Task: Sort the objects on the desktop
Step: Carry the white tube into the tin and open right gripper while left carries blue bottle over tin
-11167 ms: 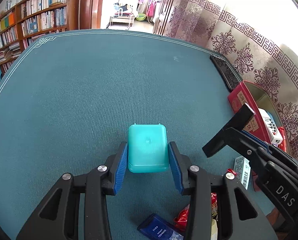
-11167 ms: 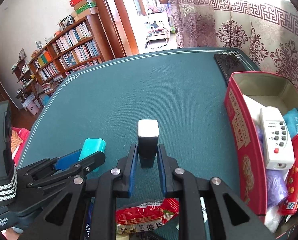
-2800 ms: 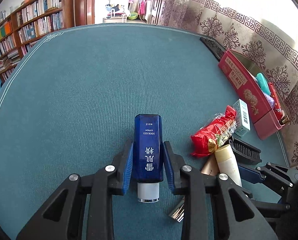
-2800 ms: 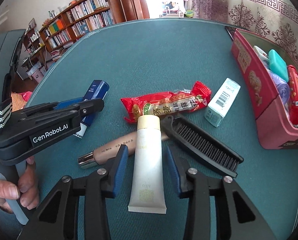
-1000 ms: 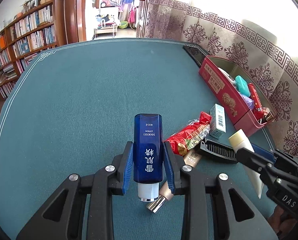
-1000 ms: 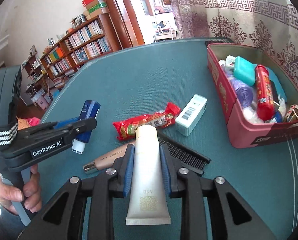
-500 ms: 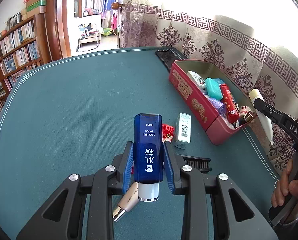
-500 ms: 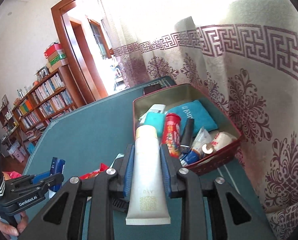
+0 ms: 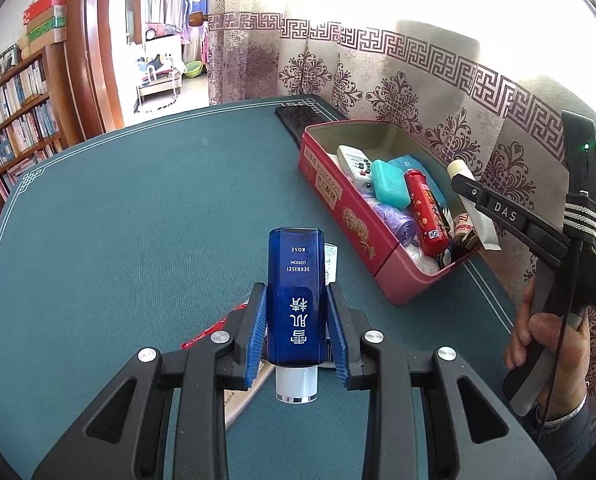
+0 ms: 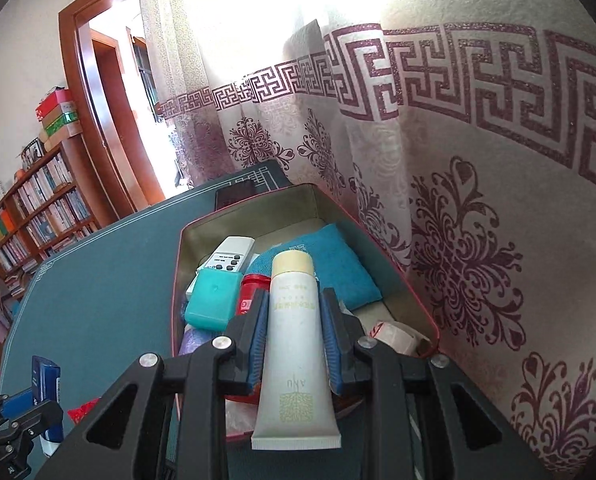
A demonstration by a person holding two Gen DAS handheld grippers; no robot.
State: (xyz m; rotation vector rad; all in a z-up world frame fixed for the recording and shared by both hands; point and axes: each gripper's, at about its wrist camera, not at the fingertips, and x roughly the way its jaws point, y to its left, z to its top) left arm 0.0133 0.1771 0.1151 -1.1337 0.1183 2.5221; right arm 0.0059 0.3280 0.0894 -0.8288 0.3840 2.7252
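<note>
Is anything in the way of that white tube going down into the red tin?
No lid or barrier: the red tin is open. The white tube, clamped in the right tool, hangs over the red canister and blue pouch already inside.

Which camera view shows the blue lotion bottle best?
The left wrist view: the blue lotion bottle fills its centre between the jaws, label readable. The right wrist view shows only a sliver of it at the lower left edge.
</note>
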